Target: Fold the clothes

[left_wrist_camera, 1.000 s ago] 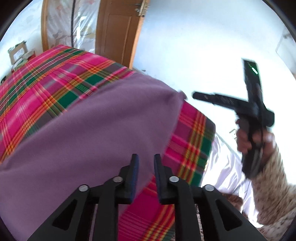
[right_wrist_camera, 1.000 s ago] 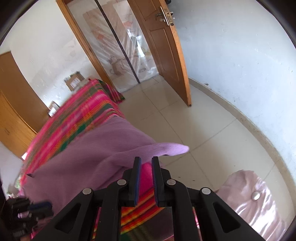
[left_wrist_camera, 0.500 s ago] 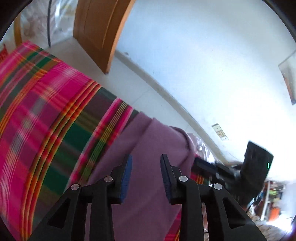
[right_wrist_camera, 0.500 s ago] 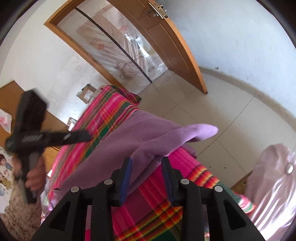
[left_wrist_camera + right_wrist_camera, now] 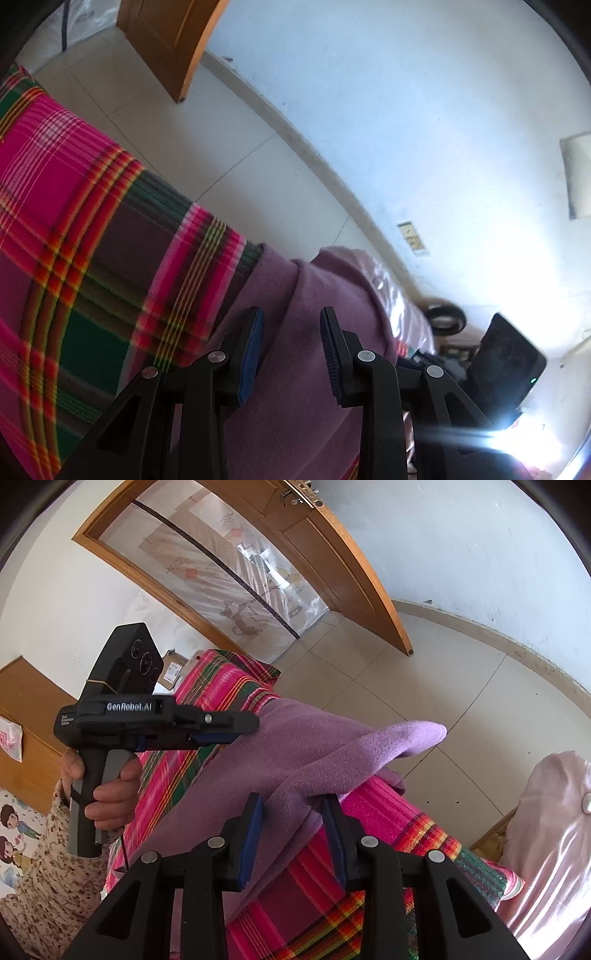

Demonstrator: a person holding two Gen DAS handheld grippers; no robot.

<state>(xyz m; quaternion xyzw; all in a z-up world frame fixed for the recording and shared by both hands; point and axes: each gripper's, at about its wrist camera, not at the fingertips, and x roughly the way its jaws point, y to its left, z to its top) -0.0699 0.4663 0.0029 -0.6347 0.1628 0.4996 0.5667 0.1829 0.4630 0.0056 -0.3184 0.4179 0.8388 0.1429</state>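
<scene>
A purple fleece garment (image 5: 295, 760) lies across a bed covered with a pink, green and red plaid blanket (image 5: 376, 834), one end of it sticking out past the bed's edge over the tiled floor (image 5: 424, 672). The right gripper (image 5: 293, 814) points down at the garment with its fingers (image 5: 253, 827) partly spread; a raised fold of fleece sits in the gap and the right-hand pad seems to brush it, but the fabric is not pinched. In the left wrist view the left gripper (image 5: 291, 336) hovers over the same garment (image 5: 317, 295) near the bed's corner, its fingers (image 5: 253, 343) likewise parted to a middling width with only cloth beneath them and nothing gripped. Seen from the right, the left hand (image 5: 107, 794), in a speckled sleeve (image 5: 51, 878), holds the black pistol-style handle of the left tool above the blanket. A shiny pale pink pillow (image 5: 546, 842) lies off the bed's corner, and a wooden door (image 5: 343, 554) stands open by the white wall
</scene>
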